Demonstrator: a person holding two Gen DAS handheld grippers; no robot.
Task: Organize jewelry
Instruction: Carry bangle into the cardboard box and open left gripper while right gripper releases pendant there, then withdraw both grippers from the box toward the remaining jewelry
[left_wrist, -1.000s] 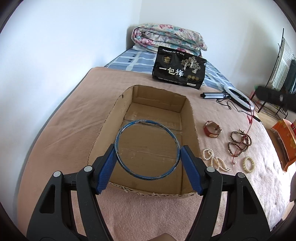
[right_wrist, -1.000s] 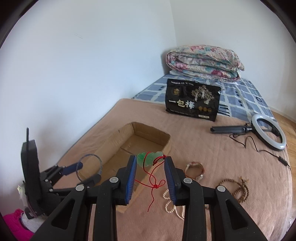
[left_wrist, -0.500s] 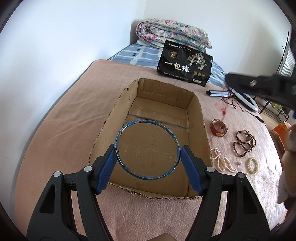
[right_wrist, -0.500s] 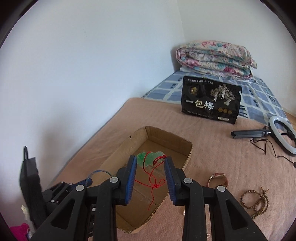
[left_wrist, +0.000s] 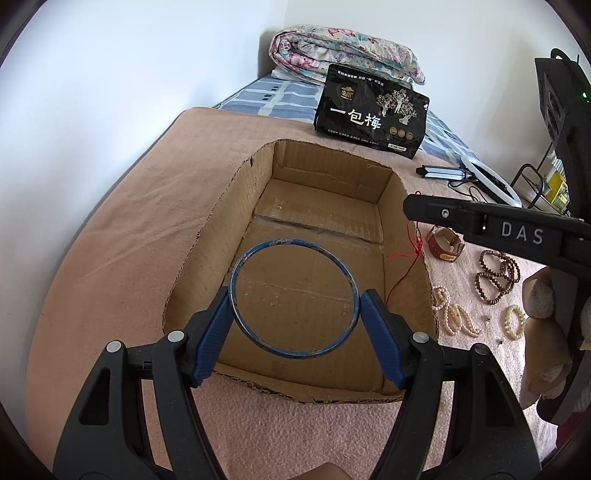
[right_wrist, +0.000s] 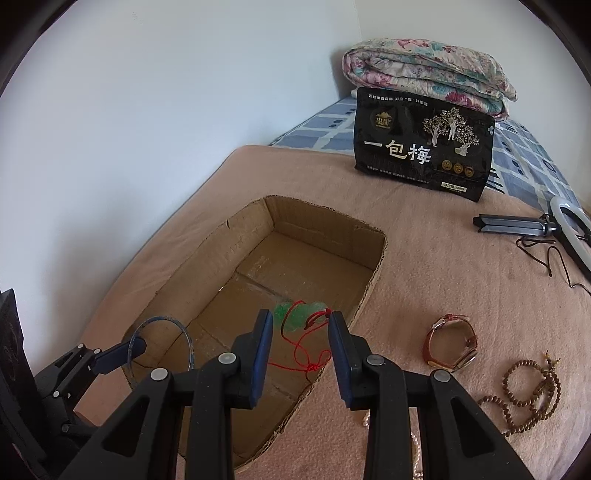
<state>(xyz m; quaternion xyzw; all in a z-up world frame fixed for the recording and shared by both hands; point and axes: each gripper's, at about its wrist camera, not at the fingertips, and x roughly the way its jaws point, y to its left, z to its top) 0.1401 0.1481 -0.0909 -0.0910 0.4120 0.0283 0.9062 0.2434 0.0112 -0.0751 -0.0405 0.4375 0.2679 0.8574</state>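
- Left gripper (left_wrist: 294, 313) clamps the blue bangle (left_wrist: 294, 298) over the cardboard box (left_wrist: 236, 206).
- Right gripper (right_wrist: 300, 328) pinches the green pendant (right_wrist: 299, 314) with its red cord (right_wrist: 306, 354); watch (right_wrist: 451, 347) at three o'clock.

The bed (right_wrist: 424, 258) carries a cardboard box (right_wrist: 375, 273), with a watch (right_wrist: 452, 345) and wooden beads (right_wrist: 528, 402) at its 3 o'clock, and a black pouch (right_wrist: 421, 144) at 12.

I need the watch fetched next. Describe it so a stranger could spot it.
Find the open brown cardboard box on the pink blanket. Beside its right wall lies the red-strapped wristwatch, the only piece there with a strap; the neighbouring brown wooden bead strings are beaded.
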